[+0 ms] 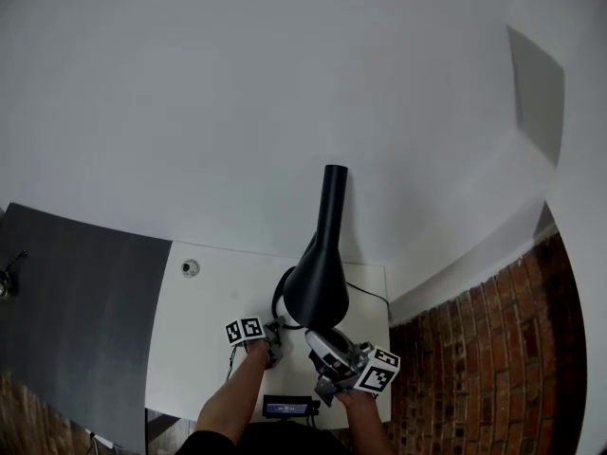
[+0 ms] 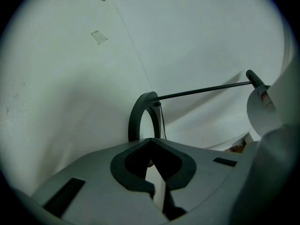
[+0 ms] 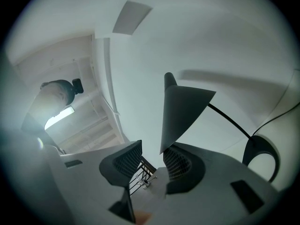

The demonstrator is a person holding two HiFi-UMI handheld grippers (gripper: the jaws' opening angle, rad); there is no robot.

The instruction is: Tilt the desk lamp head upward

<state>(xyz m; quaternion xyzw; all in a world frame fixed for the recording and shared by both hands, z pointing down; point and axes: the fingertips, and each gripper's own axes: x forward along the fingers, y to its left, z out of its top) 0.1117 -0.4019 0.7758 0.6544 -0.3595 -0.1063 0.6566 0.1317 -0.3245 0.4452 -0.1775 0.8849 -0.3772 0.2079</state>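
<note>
A black desk lamp stands on the white desk (image 1: 209, 339), its cone shade (image 1: 316, 287) hanging low and its neck (image 1: 335, 197) pointing up the wall. In the left gripper view its ring base (image 2: 142, 114) and thin arm (image 2: 206, 89) lie just past my left gripper (image 2: 150, 140), which is shut with its tips at the ring's near rim. That left gripper (image 1: 273, 335) sits left of the shade. My right gripper (image 1: 324, 344) is under the shade's mouth. It stands open (image 3: 152, 149), and the shade (image 3: 180, 111) dips its rim corner between the pads, against the right one.
A round grommet (image 1: 191, 268) is set in the desk's far left. The lamp's cable (image 1: 368, 295) runs right behind the shade. A dark panel (image 1: 76, 301) flanks the desk on the left, brick (image 1: 493, 349) on the right. A small dark device (image 1: 289, 407) sits at the front edge.
</note>
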